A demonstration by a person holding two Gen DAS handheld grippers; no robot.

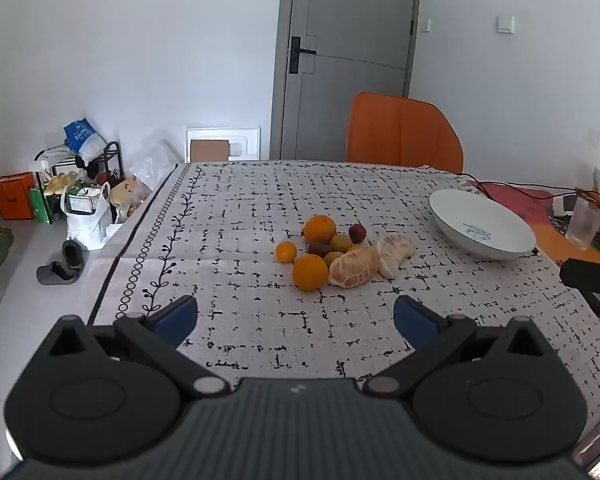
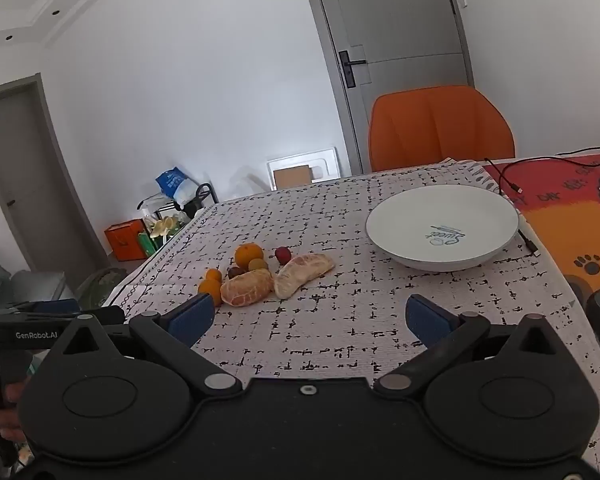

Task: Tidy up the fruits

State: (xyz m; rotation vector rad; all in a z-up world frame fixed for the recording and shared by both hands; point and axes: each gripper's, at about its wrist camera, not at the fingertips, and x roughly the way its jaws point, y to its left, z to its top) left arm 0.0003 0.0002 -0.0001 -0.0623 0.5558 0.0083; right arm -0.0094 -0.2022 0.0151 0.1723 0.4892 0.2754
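**Fruit pile untouched, bowl empty, first pick pending**

The surface (image 1: 260,332) is covered by a grid-print cloth. The white bowl (image 2: 388,236) is seen empty, well apart from the fruit and to its right. The fruit pile (image 1: 332,252) is clustered mid-cloth: two peeled citrus pieces (image 1: 356,268) at the near right edge, large oranges (image 1: 310,272) at the near left and far side, a small orange (image 1: 286,251) at the left, a dark red fruit (image 1: 357,233) at the back, small greenish ones wedged between.

The left hand-held gripper (image 1: 296,316) and the right hand-held gripper (image 2: 310,316) are both spread fully apart, nothing between the fingers, short of the pile.

Judged best: an outer piece is taken first, probably the peeled citrus nearest the bowl by the right hand-held gripper. Light squeeze is advised, since peeled flesh is likely crushed easily. Round neighbours could be set rolling if nudged.
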